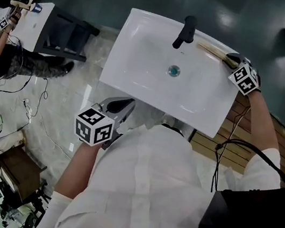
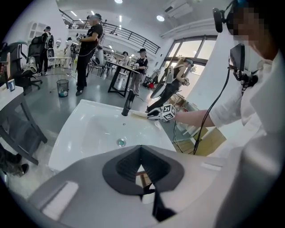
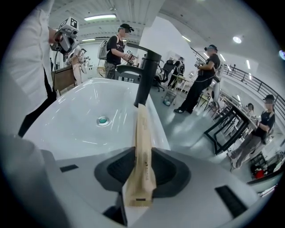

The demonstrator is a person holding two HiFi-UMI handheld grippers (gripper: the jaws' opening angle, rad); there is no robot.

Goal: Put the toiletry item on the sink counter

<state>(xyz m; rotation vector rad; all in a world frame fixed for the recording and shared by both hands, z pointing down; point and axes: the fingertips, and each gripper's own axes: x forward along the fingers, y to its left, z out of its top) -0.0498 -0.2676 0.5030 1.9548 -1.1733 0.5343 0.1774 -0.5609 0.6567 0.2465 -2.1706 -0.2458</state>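
1. While the right gripper (image 1: 230, 58) is up at the back right corner of the white sink (image 1: 143, 45), its two jaws are squeezed tight on a long, thin, tan packet (image 1: 211, 49).
2. The packet sticks straight out from those jaws. It runs along the back edge of the sink.
3. The far end of the packet is just beside the bottom of the black tap (image 1: 186, 31).
4. The packet may be lying on the sink edge or it may be a little above it. I can't tell which from these views.
5. The left gripper (image 1: 125, 105) is down by the front edge of the sink, close to the person's white shirt (image 1: 145, 193). It is well apart from the packet.
6. The left gripper's jaws are pressed together at the tips, and they have nothing in them.
7. A small round drain (image 1: 173, 71) sits in the middle of the sink bowl, in front of the tap.
8. Farther back in the room, some people (image 2: 89, 44) stand near dark desks (image 2: 118, 78).
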